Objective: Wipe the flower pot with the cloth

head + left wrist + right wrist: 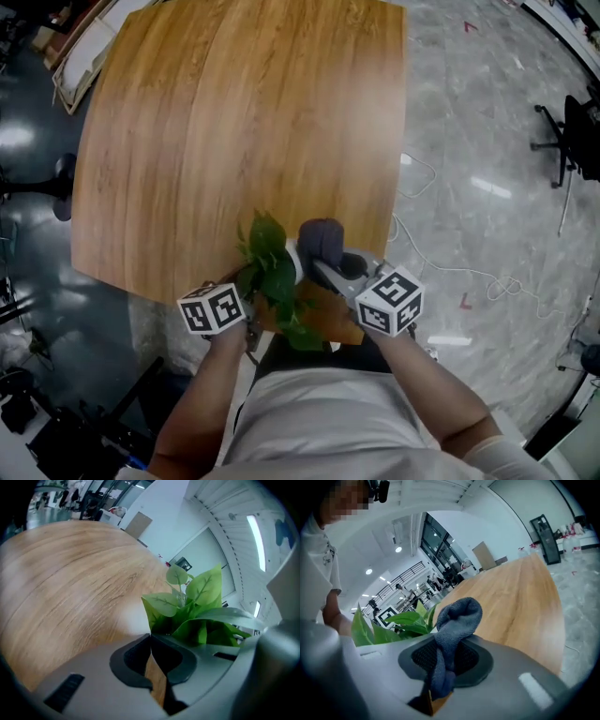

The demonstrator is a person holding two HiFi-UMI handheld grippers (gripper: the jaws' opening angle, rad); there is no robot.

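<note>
A small flower pot [293, 262] with a green leafy plant [270, 264] stands at the near edge of the wooden table [234, 112]; only a sliver of white pot shows under the leaves. My right gripper [323, 267] is shut on a dark grey cloth [322, 239], which bunches up beside the pot's right side. In the right gripper view the cloth [457, 618] sticks out past the right gripper [445, 641], with leaves [403, 620] to the left. My left gripper [251, 289] sits at the plant's left. Its jaws meet in front of the leaves [197, 606], the left gripper [150, 637] holding nothing I can see.
The table's far part [70, 573] stretches away bare. Right of the table lie white cables [469, 277] on the grey floor, and an office chair [577, 131] stands further right. Dark equipment [28, 403] sits low at the left.
</note>
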